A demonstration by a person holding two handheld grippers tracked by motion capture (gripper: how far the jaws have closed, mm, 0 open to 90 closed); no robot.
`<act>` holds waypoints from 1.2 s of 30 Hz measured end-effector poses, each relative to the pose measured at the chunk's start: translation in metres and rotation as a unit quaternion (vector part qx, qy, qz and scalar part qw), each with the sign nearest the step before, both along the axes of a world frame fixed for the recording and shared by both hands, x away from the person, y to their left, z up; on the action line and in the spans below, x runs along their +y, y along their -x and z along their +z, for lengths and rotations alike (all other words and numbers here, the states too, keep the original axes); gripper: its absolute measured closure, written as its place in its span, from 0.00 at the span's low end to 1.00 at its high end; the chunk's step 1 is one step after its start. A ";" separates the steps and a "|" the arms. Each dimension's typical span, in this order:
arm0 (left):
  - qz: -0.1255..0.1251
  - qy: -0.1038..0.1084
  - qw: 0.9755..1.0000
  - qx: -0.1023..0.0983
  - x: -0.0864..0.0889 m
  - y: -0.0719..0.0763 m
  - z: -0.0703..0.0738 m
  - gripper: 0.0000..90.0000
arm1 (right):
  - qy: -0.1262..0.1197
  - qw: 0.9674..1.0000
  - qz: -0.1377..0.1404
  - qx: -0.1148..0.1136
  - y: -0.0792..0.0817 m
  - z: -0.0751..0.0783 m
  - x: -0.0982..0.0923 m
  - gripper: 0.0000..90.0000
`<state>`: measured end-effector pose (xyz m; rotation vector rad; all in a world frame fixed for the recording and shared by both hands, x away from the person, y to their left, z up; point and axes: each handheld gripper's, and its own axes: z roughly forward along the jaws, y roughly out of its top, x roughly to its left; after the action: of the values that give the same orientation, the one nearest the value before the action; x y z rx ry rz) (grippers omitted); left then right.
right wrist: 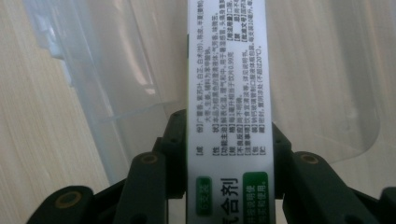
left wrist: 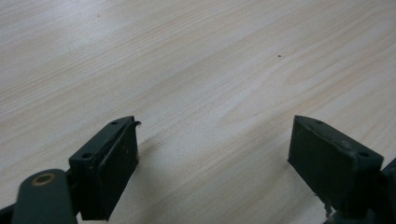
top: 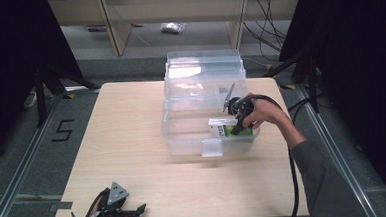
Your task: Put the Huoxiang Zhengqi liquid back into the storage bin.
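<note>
A pale wooden desk (top: 132,141) stands on grey floor (top: 13,148) marked with a black "5" (top: 63,130) — metal rails (top: 19,172) run along both sides. Behind it, light wooden shelving (top: 116,22) and loose black cables (top: 266,19) — black curtains (top: 7,48) close in left and right.

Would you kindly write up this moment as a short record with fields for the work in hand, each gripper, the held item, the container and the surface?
work in hand: a box is being handled at an open bin
right gripper: shut on the white and green box, jaws on its two narrow sides
white and green box: printed carton, over the clear plastic bin
clear plastic bin: lid open, standing at the table's far middle
left gripper: open, nothing between the jaws, low over the table near its front edge
table: light wood
</note>
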<state>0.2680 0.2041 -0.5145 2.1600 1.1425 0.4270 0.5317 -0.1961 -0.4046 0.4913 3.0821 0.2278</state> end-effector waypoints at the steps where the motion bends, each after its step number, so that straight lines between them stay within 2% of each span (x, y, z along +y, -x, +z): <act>1: 0.001 0.004 1.000 0.002 0.000 0.000 0.000 0.17 | 0.002 1.000 -0.001 0.000 0.001 0.000 0.000 0.70; 4: -0.001 -0.003 1.000 0.001 0.000 0.000 0.000 0.17 | 0.006 1.000 -0.005 0.002 0.000 0.002 -0.002 0.69; 5: -0.003 -0.002 1.000 0.001 0.000 0.000 0.000 0.17 | -0.002 1.000 -0.012 0.001 0.001 0.003 -0.003 0.69; 7: -0.005 0.001 1.000 0.002 0.000 0.000 0.000 0.17 | -0.014 1.000 -0.006 -0.001 0.002 0.008 -0.004 0.69; 11: -0.006 -0.001 1.000 0.001 0.000 0.000 0.001 0.17 | -0.022 1.000 -0.020 -0.008 0.006 0.016 -0.007 0.69; 12: -0.005 -0.001 1.000 0.001 0.000 0.000 0.000 0.17 | -0.025 1.000 -0.013 -0.005 0.005 0.016 -0.007 0.69; 13: -0.005 0.001 1.000 0.002 0.000 0.000 0.000 0.17 | -0.026 0.999 -0.021 -0.005 0.007 0.017 -0.008 0.69; 16: -0.004 -0.002 1.000 0.000 0.000 0.000 0.000 0.17 | -0.031 0.999 -0.026 -0.012 0.008 0.021 -0.010 0.68; 19: -0.005 -0.002 1.000 0.001 0.000 0.000 0.000 0.17 | -0.039 0.999 -0.027 -0.010 0.009 0.023 -0.011 0.68; 20: -0.004 -0.002 1.000 0.001 0.000 0.000 0.000 0.17 | -0.042 0.998 -0.042 -0.016 0.011 0.027 -0.013 0.66; 23: -0.005 -0.001 1.000 0.002 0.000 0.000 0.000 0.17 | -0.050 0.998 -0.029 -0.019 0.011 0.030 -0.016 0.64; 24: -0.004 -0.002 1.000 0.001 0.000 0.000 0.000 0.17 | -0.061 0.997 -0.039 -0.014 0.014 0.032 -0.016 0.63; 28: -0.005 -0.002 1.000 0.001 0.000 -0.001 0.001 0.17 | -0.075 0.996 -0.046 -0.023 0.017 0.037 -0.019 0.60; 29: -0.005 -0.001 1.000 0.002 0.000 -0.001 0.001 0.17 | -0.080 0.996 -0.039 -0.023 0.017 0.038 -0.019 0.59; 33: -0.002 -0.002 1.000 0.002 0.001 0.000 0.002 0.17 | -0.092 0.994 -0.043 -0.034 0.020 0.043 -0.019 0.56; 34: 0.001 -0.003 1.000 -0.002 0.000 0.000 0.001 0.17 | -0.091 0.994 -0.051 -0.034 0.021 0.045 -0.019 0.55; 36: -0.001 -0.001 1.000 0.004 0.001 -0.001 0.002 0.17 | -0.095 0.993 -0.055 -0.038 0.022 0.047 -0.019 0.52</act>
<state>0.2687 0.2051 -0.5130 2.1673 1.1441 0.4195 0.5097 -0.2152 -0.3579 0.6388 2.9628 0.5294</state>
